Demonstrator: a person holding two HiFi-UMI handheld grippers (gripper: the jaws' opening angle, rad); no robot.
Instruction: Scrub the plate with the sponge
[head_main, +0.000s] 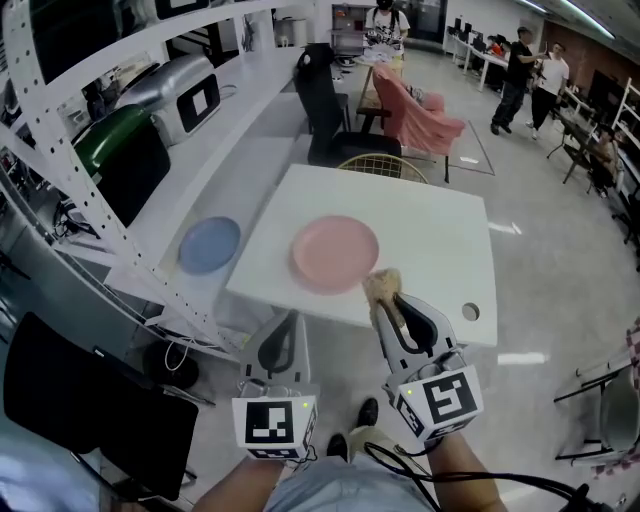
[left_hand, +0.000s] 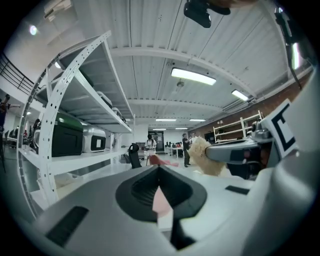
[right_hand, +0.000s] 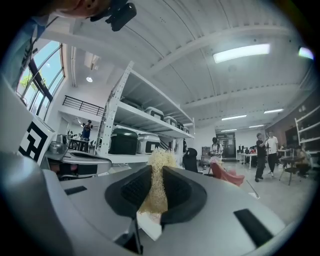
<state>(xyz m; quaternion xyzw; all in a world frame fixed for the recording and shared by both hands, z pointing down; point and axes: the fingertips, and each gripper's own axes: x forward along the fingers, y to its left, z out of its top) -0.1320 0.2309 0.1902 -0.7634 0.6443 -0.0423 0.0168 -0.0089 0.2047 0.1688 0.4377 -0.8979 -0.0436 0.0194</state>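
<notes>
Holds the sponge (head_main: 381, 284) clamped in the right gripper (head_main: 386, 306), near the five o'clock rim of the pink plate (head_main: 335, 254) on the white table (head_main: 440, 250). Carries the left gripper (head_main: 283, 330) pressed together, empty, at seven o'clock. Seemingly no scrubbing done; all rubbing left.

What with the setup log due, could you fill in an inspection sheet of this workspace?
Surface: white square table, round hole near its front right corner.
Job's things: round pink plate on the table; tan fibrous sponge beside the plate's near right rim.
Clutter: round blue plate on the white side bench, left.
Grippers: left claw shut, empty; right claw shut on the sponge.
Cables: black cable behind the right claw.
Surroundings: white perforated rack with cases, black chair, pink-draped chair, people standing beyond.
</notes>
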